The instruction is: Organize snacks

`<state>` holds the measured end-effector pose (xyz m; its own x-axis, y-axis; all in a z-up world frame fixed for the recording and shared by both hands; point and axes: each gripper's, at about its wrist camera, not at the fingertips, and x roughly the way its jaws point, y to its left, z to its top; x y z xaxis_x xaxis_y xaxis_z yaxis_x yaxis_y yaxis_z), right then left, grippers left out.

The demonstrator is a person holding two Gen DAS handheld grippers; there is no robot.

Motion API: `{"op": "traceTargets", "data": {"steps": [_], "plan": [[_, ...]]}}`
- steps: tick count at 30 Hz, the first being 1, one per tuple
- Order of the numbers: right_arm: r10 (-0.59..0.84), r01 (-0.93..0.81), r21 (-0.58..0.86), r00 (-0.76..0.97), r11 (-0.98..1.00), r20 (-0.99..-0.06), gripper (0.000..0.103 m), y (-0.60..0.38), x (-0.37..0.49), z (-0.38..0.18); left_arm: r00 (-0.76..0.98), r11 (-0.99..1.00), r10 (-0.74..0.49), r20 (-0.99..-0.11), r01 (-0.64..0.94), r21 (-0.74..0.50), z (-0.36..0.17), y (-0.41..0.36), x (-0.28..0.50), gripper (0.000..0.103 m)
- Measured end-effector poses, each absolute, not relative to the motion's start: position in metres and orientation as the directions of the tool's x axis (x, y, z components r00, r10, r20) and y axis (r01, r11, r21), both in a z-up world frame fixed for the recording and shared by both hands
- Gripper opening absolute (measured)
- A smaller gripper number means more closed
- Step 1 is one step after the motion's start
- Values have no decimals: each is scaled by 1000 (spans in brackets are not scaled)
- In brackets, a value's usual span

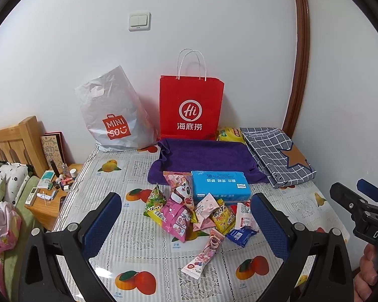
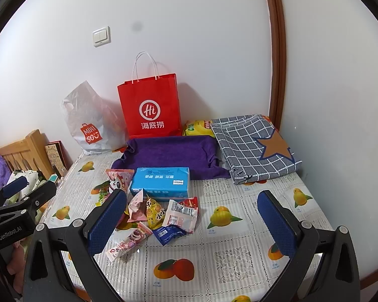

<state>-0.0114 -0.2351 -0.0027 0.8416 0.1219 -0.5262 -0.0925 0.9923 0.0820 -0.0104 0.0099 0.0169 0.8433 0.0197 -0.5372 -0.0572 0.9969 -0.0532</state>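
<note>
A pile of snack packets (image 1: pixel 196 211) lies in the middle of the table, also in the right wrist view (image 2: pixel 158 216). It holds pink, yellow, blue and white wrappers; a long pink packet (image 1: pixel 204 254) lies nearest. A blue tissue pack (image 1: pixel 219 185) sits behind the pile, by a purple cloth tray (image 1: pixel 204 156). A red paper bag (image 1: pixel 190 108) stands at the wall. My left gripper (image 1: pixel 186 226) is open and empty just before the pile. My right gripper (image 2: pixel 191 224) is open and empty, right of the pile.
A grey Miniso plastic bag (image 1: pixel 112 118) leans on the wall at the left. A folded checked cloth (image 1: pixel 277 153) and a yellow packet (image 1: pixel 230 134) lie at the back right. A wooden nightstand (image 1: pixel 50 201) with small items and a bed stand left of the table.
</note>
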Motion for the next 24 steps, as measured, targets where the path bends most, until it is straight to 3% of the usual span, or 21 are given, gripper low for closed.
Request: {"op": "traceTargets", "data": {"steps": [24], "plan": [[124,-101,73,844,992,-521,102,-231,-13,-1,846,997,20,-533,-58,-53,19,11,-11,103]]}}
